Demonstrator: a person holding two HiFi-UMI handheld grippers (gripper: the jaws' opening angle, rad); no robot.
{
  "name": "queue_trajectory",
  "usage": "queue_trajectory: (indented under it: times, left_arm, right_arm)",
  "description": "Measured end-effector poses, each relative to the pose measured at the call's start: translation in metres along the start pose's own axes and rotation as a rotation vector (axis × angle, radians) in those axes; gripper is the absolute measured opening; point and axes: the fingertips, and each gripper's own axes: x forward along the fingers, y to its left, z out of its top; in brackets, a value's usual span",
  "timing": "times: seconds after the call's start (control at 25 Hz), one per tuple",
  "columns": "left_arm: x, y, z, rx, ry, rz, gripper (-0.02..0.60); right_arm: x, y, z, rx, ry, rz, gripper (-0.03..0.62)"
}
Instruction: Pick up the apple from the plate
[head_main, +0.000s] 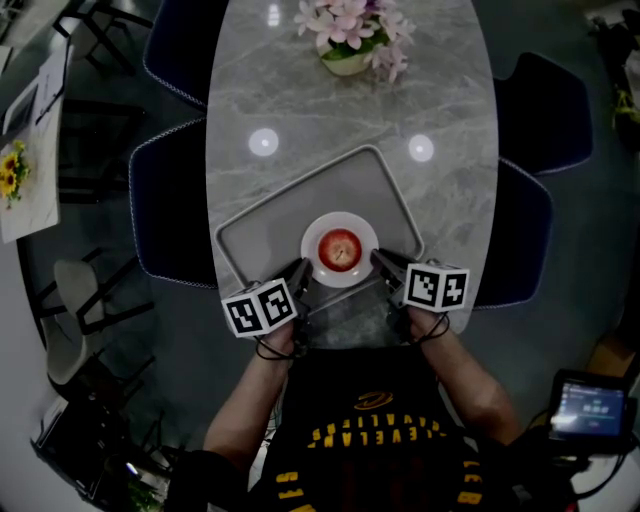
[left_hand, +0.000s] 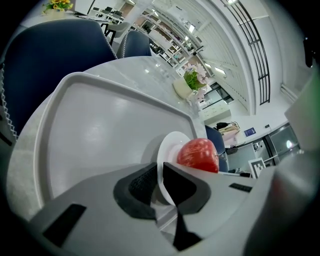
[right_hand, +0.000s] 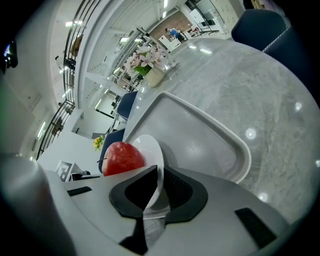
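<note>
Head view: you stand at the near end of an oval marble table (head_main: 300, 95) with a gripper in each hand. A grey tray (head_main: 262, 222) lies on the table. A white plate (head_main: 340, 218) sits at the tray's near side, and a red apple (head_main: 340, 249) rests on its middle. Your left gripper (head_main: 302, 271) meets the plate's left rim and your right gripper (head_main: 381, 261) meets its right rim. The apple lies between the two tools and neither touches it. A vase of pink flowers (head_main: 350, 35) stands at the far end of the table, well apart from the tray. Dark blue chairs (head_main: 172, 210) flank the table on both sides.

Left gripper view: your left gripper (left_hand: 159, 182) is clenched on the plate (left_hand: 167, 145), whose rim runs edge-on between the two dark pads (left_hand: 141, 184). The apple (left_hand: 197, 154) sits on the plate just beyond the jaws. The tray (left_hand: 95, 130) spreads out behind it.

Right gripper view: your right gripper (right_hand: 159, 187) is likewise clamped on the plate (right_hand: 150, 146), with the thin rim caught between its pads. The apple (right_hand: 121, 157) rests on the plate to the left of the jaws, ungrasped. The tray (right_hand: 205, 137) and the flowers (right_hand: 145, 60) lie beyond.
</note>
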Motion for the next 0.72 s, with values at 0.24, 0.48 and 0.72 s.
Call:
queue_trajectory:
  times: [0.24,0.48,0.72]
  left_arm:
    - [0.005,-0.013,-0.009,0.016,-0.006,-0.007,0.04]
    - [0.011,-0.025,-0.027,0.027,0.0,-0.009,0.04]
    - [0.019,-0.037,-0.045,0.049,0.003,-0.005,0.04]
  right_arm:
    - [-0.013,-0.011,-0.001,0.004,-0.02,0.01,0.049]
    - [-0.03,-0.024,-0.008,0.009,-0.04,0.011,0.049]
    - [-0.045,-0.042,-0.018,0.017,-0.054,0.019,0.049]
